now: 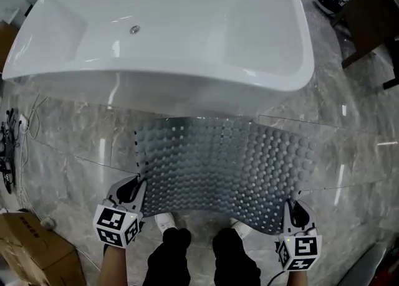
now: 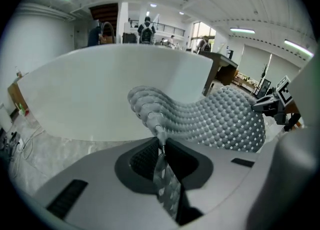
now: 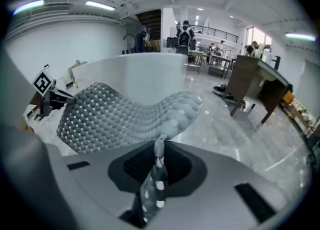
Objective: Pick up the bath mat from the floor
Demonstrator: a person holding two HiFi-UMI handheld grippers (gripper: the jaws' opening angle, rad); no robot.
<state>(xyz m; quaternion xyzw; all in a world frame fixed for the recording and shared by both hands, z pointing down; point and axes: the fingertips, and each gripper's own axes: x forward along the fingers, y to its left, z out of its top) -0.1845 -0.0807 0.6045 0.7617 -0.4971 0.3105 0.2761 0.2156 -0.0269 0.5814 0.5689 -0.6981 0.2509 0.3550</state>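
Observation:
A grey studded bath mat [image 1: 224,166] hangs stretched between my two grippers, lifted off the marble floor in front of the white bathtub [image 1: 168,29]. My left gripper [image 1: 138,186] is shut on the mat's near left corner. My right gripper [image 1: 289,211] is shut on the near right corner. In the left gripper view the mat's edge [image 2: 161,146] is pinched between the jaws and the mat [image 2: 220,119] waves away to the right. In the right gripper view the mat's edge [image 3: 159,154] sits clamped between the jaws, and the mat [image 3: 125,116] spreads to the left.
The bathtub [image 2: 100,98] stands right behind the mat. A cardboard box [image 1: 31,247] and cables [image 1: 12,147] lie at the left. Dark wooden furniture [image 1: 374,17] stands at the back right. The person's legs and white shoes [image 1: 165,221] are below the mat.

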